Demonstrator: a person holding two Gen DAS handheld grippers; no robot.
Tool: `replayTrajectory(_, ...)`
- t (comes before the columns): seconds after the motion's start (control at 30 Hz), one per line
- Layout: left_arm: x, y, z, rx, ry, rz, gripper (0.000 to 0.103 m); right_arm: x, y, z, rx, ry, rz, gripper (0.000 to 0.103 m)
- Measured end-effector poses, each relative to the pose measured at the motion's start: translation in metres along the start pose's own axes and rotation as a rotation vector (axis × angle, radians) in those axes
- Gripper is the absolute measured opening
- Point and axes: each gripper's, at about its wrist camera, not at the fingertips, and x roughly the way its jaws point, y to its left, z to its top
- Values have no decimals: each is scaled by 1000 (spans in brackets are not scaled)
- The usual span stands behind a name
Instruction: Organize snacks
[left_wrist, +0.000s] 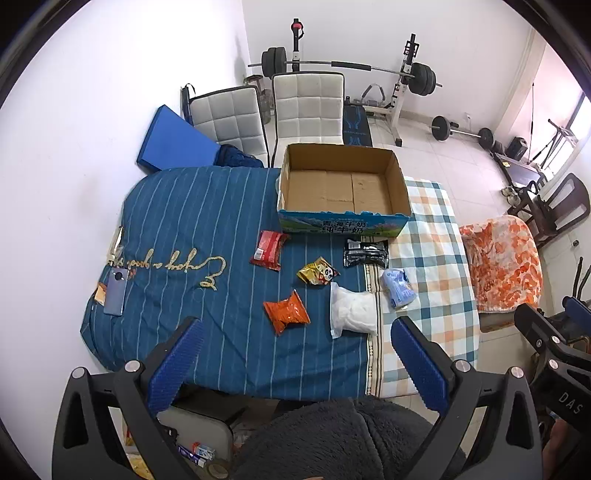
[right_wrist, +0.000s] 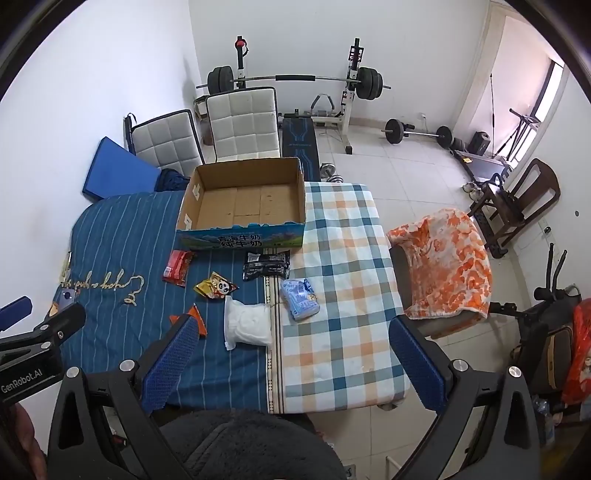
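Both claws wide apart, gripping nothing: left gripper (left_wrist: 295, 328), right gripper (right_wrist: 293, 328), hovering over the table's near edge. Empty box (left_wrist: 341, 186) at the far edge. Just before it, scattered: red pack (left_wrist: 269, 250), black pack (left_wrist: 365, 252), panda pack (left_wrist: 318, 271), orange pack (left_wrist: 286, 312), white pack (left_wrist: 352, 314), blue pack (left_wrist: 398, 288).

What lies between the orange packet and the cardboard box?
The gold panda packet lies between the orange packet and the cardboard box, with bare blue striped cloth around it. The left wrist view shows this best.
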Motion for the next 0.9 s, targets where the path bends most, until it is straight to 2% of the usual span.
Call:
replayTrajectory(0.33,3,-8,-8,-3,57,-47,103,-4,-4,-6,-2,16,-11,103)
replayTrajectory(0.9,10,-6,-14,-5,61,-43,103,4,-6,-11,-2,29,-15,103)
